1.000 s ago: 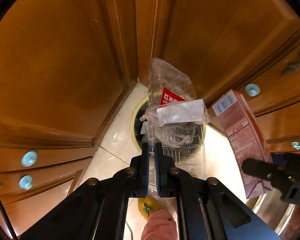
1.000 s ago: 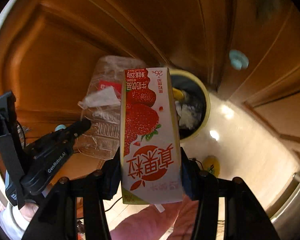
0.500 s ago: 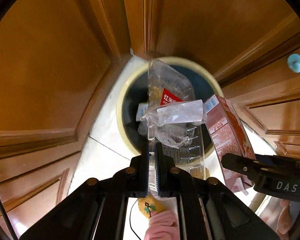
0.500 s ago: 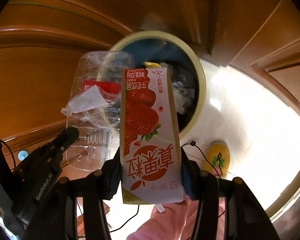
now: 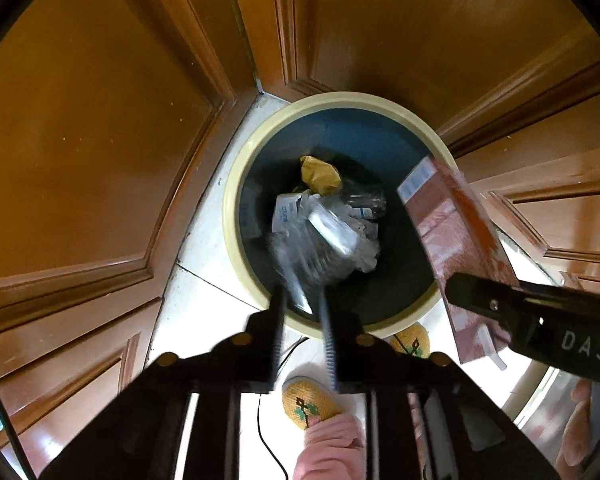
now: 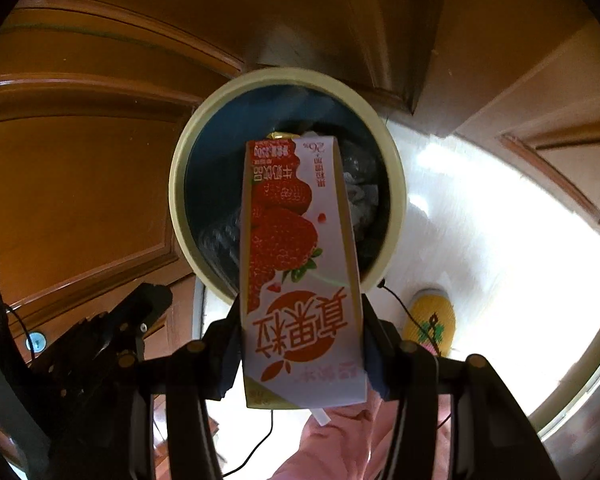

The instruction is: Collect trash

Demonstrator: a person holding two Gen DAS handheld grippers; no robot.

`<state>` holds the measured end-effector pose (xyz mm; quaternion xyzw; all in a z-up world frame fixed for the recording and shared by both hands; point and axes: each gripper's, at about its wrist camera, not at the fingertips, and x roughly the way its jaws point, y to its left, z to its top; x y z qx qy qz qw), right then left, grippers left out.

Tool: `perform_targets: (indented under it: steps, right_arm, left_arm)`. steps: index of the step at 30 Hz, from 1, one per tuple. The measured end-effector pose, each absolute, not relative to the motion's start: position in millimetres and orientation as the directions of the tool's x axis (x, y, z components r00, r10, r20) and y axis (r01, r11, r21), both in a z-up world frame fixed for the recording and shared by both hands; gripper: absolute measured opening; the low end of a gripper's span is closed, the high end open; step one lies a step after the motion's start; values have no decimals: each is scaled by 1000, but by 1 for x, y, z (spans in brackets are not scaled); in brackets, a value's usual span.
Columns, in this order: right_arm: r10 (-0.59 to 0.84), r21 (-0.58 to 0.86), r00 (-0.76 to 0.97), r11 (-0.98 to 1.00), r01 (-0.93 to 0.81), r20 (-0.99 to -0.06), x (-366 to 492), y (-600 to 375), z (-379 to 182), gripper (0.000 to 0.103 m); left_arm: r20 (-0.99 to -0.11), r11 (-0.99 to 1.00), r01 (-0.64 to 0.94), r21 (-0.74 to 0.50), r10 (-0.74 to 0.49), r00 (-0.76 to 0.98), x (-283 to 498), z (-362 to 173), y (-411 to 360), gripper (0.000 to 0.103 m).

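Note:
A round bin with a cream rim (image 5: pixel 236 184) and dark blue inside stands on the floor below both grippers. My left gripper (image 5: pixel 303 300) points straight down over its near edge, jaws opening. The clear plastic tray (image 5: pixel 312 252) is a blur just beyond the fingertips, loose and dropping onto the trash inside. My right gripper (image 6: pixel 300 320) is shut on a strawberry milk carton (image 6: pixel 296 240), held upside down over the bin (image 6: pixel 180 184). In the left wrist view that carton (image 5: pixel 452 232) hangs over the bin's right side.
Brown wooden cabinet doors (image 5: pixel 100 140) surround the bin in a corner. The floor is white tile (image 6: pixel 480 240). A person's yellow slippers (image 5: pixel 308 402) and pink trouser leg (image 5: pixel 328 448) are close behind the bin. A thin black cable (image 5: pixel 268 440) lies on the floor.
Both grippers came down over the bin. The left jaws parted and the clear tray slipped out toward the trash. The carton stays gripped in the right gripper.

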<state>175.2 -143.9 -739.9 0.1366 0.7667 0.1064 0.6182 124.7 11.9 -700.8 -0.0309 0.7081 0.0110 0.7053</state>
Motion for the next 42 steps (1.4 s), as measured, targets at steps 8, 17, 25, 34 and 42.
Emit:
perform_targets:
  steps: [8,17,25,34,42]
  right_arm:
    - [312,305,-167,950,64,-935,175,-142,-726,52]
    - [313,312,-9,949,38,-950,171,-152,-683,52]
    - [311,311,135,950,-24,-941,152,-157,-598,52]
    - [341,339,278,939,-59,-898,127,-163,-462,52]
    - [348,315,417,937,-150,-839,106,-163,-329,52]
  left_arm:
    - [-999,998,-65,8,10,37,126,-689,14,68]
    - [-994,997,-71,18,25,102,128,-661,15,69]
    - [-966,993,-118,-12,19,257,120,-574,25,69]
    - [-916,991,-119,-61,-8,401,104,-435,30,76]
    - [-853,991,-98,-92,-27,522,86,-311,34,84]
